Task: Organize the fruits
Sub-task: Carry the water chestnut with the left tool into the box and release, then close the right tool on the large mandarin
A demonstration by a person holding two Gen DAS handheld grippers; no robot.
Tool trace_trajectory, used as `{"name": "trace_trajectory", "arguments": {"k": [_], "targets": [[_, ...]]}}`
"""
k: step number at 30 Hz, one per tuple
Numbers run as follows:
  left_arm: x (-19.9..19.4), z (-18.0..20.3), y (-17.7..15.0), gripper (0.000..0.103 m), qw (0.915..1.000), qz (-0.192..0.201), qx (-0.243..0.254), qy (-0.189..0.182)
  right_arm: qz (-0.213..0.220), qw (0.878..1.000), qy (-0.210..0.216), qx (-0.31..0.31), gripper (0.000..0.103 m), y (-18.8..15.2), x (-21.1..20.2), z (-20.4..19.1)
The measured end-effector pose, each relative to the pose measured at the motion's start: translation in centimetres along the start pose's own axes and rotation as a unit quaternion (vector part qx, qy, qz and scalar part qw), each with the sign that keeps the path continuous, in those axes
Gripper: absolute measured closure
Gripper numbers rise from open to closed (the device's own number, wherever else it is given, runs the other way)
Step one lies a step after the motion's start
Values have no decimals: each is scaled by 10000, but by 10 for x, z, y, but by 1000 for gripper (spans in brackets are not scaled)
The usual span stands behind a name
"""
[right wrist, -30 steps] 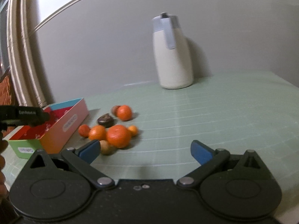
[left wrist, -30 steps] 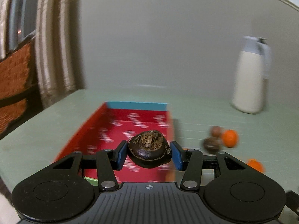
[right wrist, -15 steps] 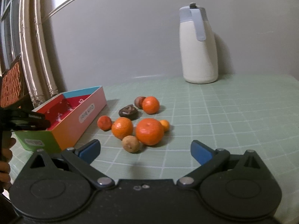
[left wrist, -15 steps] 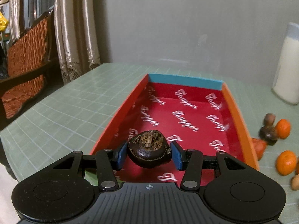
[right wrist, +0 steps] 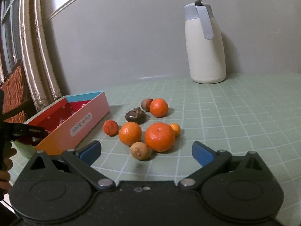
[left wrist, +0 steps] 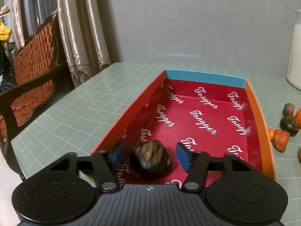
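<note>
In the left wrist view a dark brown wrinkled fruit lies on the red floor of the open box, near its front end. My left gripper is open around it, its blue pads apart from the fruit on both sides. In the right wrist view several oranges and small brown fruits lie in a cluster on the green mat, right of the box. My right gripper is open and empty, just in front of the cluster.
A white jug stands at the back of the table by the wall. A wicker chair and curtains are beyond the table's left edge. More fruits lie right of the box in the left wrist view.
My left gripper has opened and let go of the dark fruit, which now rests on the box floor. My right gripper has moved closer to the fruit cluster.
</note>
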State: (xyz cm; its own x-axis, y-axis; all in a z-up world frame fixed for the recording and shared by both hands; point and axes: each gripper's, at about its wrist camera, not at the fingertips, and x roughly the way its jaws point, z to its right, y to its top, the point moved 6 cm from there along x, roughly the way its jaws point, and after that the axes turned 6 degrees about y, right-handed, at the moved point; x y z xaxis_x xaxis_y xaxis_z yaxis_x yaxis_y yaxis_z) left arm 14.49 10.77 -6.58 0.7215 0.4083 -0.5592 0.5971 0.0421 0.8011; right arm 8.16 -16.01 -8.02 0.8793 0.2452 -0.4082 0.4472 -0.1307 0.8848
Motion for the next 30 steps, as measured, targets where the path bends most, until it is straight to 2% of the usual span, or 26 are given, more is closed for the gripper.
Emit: {"name": "trace_trajectory", "arguments": {"k": [2,8,12,14,17,20,22,26,28,30], "targets": [[-8,2,1,28,9999,138,-17,21,1,10000,-89,-12,0,1,1,2],[-21,0,4,28,9994,315,-133,-67,137,9989,-446,-75,0,4,-2,9],[-31,-9,4,27,9991,349,-174,-155,231,9985,-490,-35,0,6,-5,14],[-40,-14,1,21,9989,367,-211,-186,195,9986,-498,54,3,7,-3,18],[-54,-21,-5,11,9984,478,-244,-188,134,9987,-439,219,10,8,0,22],[-66,-25,-12,8,9980,585,-174,-178,38,9986,-400,333,18,8,5,23],[-69,-26,-17,6,9980,601,-124,-180,-13,9985,-394,371,32,9,9,23],[-71,-30,-22,2,9976,675,-119,-104,-91,9983,-416,387,38,11,18,20],[-72,-37,-25,0,9972,721,-204,-38,-93,9983,-419,405,46,14,22,20],[-71,-44,-26,0,9969,725,-319,37,-127,9980,-431,452,50,15,26,21]]}}
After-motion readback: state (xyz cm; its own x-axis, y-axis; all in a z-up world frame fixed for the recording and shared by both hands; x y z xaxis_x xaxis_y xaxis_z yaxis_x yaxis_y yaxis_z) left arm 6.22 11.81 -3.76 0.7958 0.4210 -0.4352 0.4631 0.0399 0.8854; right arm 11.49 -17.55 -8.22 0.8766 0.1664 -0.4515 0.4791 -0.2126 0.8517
